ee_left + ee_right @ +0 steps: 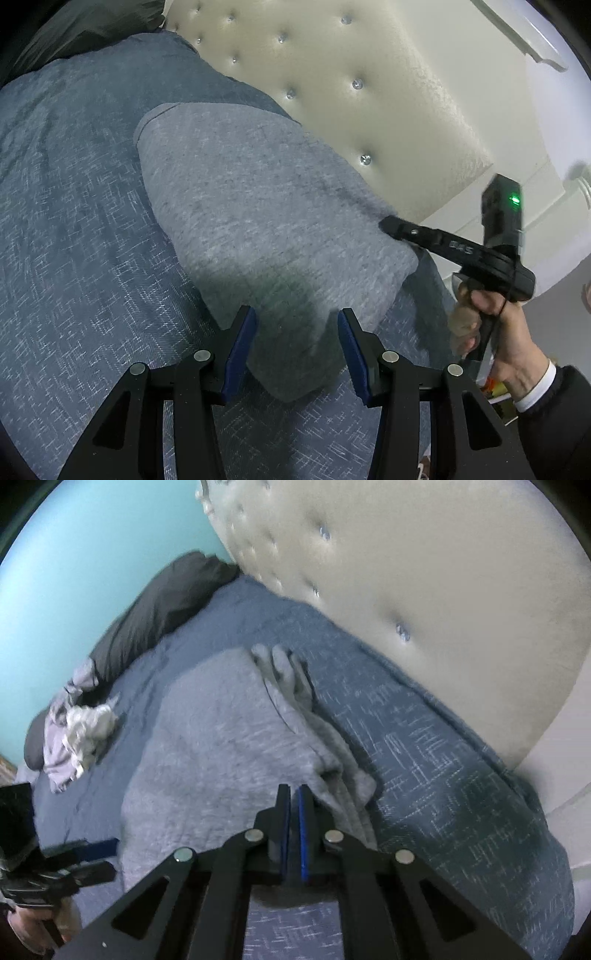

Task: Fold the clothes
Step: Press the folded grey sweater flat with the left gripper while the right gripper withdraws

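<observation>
A light grey knit garment (258, 221) lies folded flat on the blue bedspread (74, 258). My left gripper (297, 356) is open, its blue pads either side of the garment's near corner. My right gripper (292, 801) has its jaws pressed together at the garment's (221, 746) near edge, where folded layers bunch up; whether cloth is pinched between the pads is hidden. The right gripper also shows in the left wrist view (391, 225), its tip touching the garment's right edge. The left gripper shows in the right wrist view (92, 860) beside the garment's left edge.
A cream tufted headboard (351, 92) borders the bed on the far side. A dark pillow (166, 605) and a crumpled pile of lilac and white clothes (77, 731) lie farther along the bed, by a turquoise wall (92, 535).
</observation>
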Motion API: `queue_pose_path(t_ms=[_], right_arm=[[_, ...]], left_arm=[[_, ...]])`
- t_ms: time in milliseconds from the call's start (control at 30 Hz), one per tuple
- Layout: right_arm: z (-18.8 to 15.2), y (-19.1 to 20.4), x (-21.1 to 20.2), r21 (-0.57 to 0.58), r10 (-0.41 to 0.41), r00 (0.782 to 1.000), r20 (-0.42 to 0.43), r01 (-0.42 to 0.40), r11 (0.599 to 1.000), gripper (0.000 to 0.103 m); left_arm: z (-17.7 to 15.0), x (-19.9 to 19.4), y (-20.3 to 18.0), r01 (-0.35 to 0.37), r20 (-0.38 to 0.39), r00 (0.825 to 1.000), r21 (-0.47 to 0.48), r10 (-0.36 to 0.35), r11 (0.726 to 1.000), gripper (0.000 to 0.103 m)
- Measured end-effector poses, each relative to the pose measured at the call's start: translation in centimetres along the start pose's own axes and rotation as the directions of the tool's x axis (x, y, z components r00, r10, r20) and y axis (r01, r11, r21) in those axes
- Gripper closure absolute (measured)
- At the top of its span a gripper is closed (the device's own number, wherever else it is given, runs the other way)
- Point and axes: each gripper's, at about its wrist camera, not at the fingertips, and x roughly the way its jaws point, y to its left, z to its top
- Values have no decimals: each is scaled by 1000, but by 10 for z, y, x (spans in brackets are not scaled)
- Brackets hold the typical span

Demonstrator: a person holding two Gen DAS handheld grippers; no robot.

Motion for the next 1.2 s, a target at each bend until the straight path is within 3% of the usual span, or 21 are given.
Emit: queue_pose_path(t_ms=[133,233,333,533,667,833,967,1200], right_arm=[[-7,27,-17,-47,119,993,16,-118,992,100],[-20,47,-14,-109,141,990,-33,-143,984,100],[-33,48,6,-128,85,994,-72,-94,987,100],[-37,1,-13,-25,-1,1000,14,1,1000,101],[-39,-20,-18,40,-56,998,11,56,998,101],[-33,0,-21,34,-17,998,55,15,999,101],[-33,4,-13,27,-71,997,7,71,997,101],[-32,9,-25,50,-74,997,36,72,996,101]], left_arm=[[1,-8,-1,-4,15,1000,0,4,1000,53],[1,-15,1,-13,19,1000,1,13,1000,53],[-1,-26,4,-20,24,1000,7,20,1000,53],[-4,-46,14,-34,45,998,9,33,999,53],[-8,-53,18,-43,41,998,5,42,999,53],[-10,-62,20,-48,46,998,-1,48,999,53],[-11,-72,20,-55,54,997,1,55,998,53],[-13,-98,22,-81,78,994,-6,81,997,53]])
